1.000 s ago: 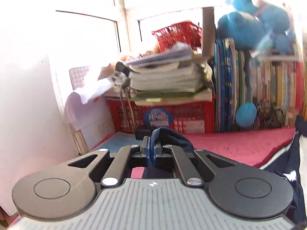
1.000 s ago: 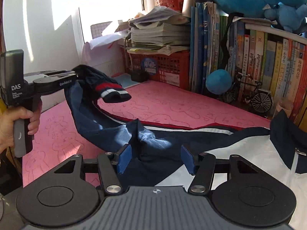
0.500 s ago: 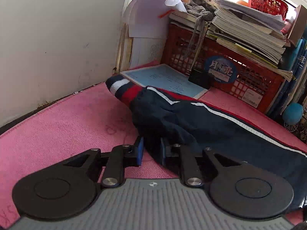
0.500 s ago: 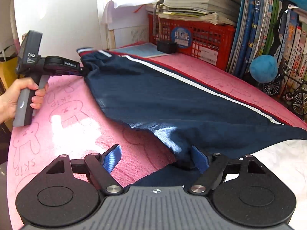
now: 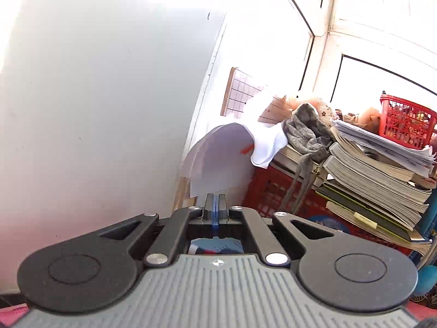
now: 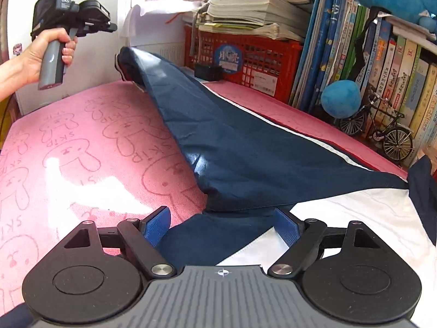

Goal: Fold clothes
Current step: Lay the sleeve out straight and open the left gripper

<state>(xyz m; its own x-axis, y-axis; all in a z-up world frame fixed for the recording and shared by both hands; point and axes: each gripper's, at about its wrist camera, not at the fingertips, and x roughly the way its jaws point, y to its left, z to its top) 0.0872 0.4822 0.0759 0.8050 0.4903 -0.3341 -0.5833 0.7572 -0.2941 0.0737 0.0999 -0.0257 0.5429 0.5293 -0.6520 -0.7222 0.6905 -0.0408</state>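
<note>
Left gripper: I see its jaws pressed together with nothing between them, raised above the sleeve end and pointing at the wall.
Right gripper: jaws wide and closing, low over the navy and white jacket; the pads do not press it.
Jacket: spread on the pink towel, its sleeve reaching toward the red crate.
</note>
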